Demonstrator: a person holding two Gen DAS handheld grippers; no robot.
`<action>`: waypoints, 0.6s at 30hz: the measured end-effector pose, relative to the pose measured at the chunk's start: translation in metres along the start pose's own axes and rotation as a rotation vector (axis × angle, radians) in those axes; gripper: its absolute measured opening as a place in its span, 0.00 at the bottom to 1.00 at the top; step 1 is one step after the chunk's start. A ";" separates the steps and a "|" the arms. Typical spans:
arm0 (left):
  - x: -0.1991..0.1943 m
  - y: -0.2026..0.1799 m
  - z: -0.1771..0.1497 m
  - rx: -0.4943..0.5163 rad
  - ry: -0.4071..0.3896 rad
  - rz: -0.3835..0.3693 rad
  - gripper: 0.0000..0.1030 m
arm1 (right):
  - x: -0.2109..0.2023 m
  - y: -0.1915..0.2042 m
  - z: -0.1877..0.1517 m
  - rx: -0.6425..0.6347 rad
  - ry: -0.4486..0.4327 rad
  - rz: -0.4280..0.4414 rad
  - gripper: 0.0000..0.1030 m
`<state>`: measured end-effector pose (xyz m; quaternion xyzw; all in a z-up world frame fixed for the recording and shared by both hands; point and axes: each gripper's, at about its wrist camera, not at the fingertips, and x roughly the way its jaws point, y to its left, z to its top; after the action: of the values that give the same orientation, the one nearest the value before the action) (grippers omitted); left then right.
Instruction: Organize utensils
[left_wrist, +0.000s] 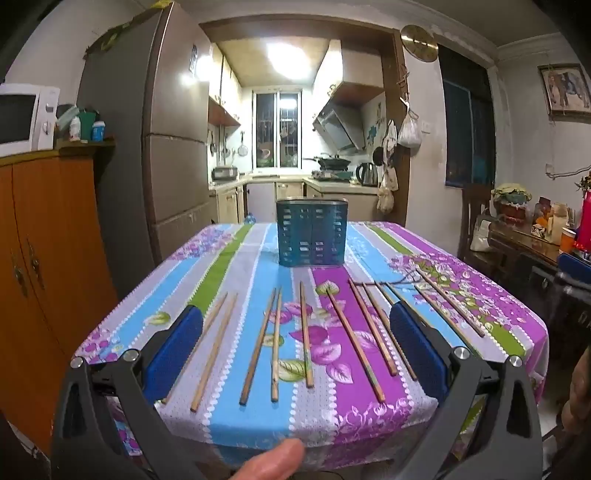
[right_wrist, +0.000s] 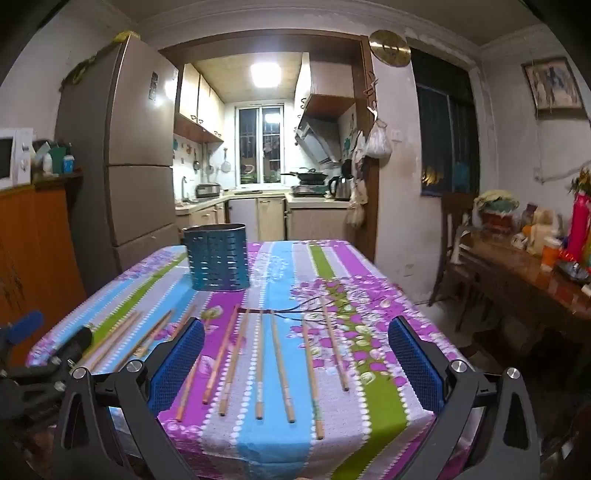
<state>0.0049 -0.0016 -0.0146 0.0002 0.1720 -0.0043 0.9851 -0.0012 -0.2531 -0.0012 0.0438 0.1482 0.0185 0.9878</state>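
Where chopsticks (left_wrist: 306, 336) end, bare tablecloth (left_wrist: 258, 421) edge.

A tall grey-brown metal refrigerator (left_wrist: 177, 140) stands left of the kitchen doorway; beside it an orange wooden cabinet (left_wrist: 48, 236) bears a white microwave oven (left_wrist: 22, 118); a round brass wall clock (left_wrist: 419, 42) hangs right of the doorway, above a white plastic bag (left_wrist: 409, 131) on a hook; a steel electric kettle (left_wrist: 367, 173) sits on the counter; a framed picture (right_wrist: 552, 86) hangs on the right wall.
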 end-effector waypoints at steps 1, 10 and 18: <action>0.002 0.001 -0.002 -0.008 0.018 -0.011 0.95 | 0.000 -0.004 -0.001 0.035 0.006 0.042 0.97; 0.003 0.003 -0.007 -0.039 0.094 -0.035 0.95 | 0.014 -0.011 -0.016 0.163 0.150 0.195 0.97; -0.002 0.003 -0.008 -0.040 0.113 -0.055 0.95 | 0.015 0.006 -0.031 0.187 0.301 0.410 0.97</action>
<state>0.0001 0.0011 -0.0219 -0.0238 0.2272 -0.0279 0.9732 0.0043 -0.2436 -0.0344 0.1606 0.2825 0.2109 0.9219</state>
